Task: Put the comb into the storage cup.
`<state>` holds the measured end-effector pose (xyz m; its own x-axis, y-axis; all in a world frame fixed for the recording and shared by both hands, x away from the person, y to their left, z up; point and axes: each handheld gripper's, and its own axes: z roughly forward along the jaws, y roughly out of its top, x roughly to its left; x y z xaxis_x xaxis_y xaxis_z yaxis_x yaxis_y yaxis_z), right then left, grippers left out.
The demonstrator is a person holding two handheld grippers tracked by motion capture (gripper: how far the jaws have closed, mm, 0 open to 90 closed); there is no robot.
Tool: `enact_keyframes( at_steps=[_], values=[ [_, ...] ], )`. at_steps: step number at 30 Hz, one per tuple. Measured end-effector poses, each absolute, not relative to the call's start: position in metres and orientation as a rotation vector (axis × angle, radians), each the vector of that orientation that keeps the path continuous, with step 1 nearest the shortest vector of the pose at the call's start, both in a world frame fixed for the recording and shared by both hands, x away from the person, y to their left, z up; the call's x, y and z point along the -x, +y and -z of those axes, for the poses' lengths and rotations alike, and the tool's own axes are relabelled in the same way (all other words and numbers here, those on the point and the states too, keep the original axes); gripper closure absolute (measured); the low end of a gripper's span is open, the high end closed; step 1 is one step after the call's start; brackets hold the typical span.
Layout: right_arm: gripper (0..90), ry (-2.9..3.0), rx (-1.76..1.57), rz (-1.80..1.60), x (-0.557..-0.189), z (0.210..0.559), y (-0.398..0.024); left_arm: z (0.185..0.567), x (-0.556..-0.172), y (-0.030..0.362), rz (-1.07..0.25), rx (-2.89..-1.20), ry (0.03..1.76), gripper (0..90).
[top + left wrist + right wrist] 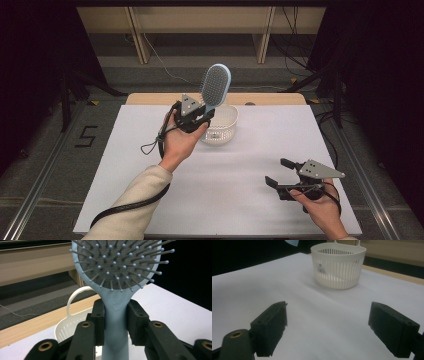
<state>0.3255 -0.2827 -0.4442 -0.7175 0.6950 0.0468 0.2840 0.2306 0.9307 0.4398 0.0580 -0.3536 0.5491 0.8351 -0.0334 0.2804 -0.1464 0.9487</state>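
Note:
A light blue hairbrush [216,85] [117,270] with grey bristles stands upright in the air, head up. My left gripper [197,116] [115,317] is shut on its handle, held beside and just above the white slatted basket [225,131] [72,322] at the back middle of the table. The basket [338,265] stands upright, and I cannot tell whether anything lies inside. My right gripper [278,172] [328,326] hovers low at the front right, jaws wide open with nothing between them, pointing toward the basket.
A white sheet [240,200] covers the table, with a wooden edge [270,98] showing at the back. Dark stands and cables line the floor on both sides. A black cable [125,207] trails along the left forearm.

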Motion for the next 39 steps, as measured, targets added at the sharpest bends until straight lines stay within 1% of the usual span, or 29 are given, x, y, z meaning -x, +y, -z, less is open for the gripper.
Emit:
enact_keyframes(
  at_steps=[39],
  values=[
    [16.0, 2.131, -0.917, -1.487, -0.326, 0.445, -0.283, 0.353, -0.457, 0.048, -0.646, -1.661, 0.954, 69.5]
  ],
)
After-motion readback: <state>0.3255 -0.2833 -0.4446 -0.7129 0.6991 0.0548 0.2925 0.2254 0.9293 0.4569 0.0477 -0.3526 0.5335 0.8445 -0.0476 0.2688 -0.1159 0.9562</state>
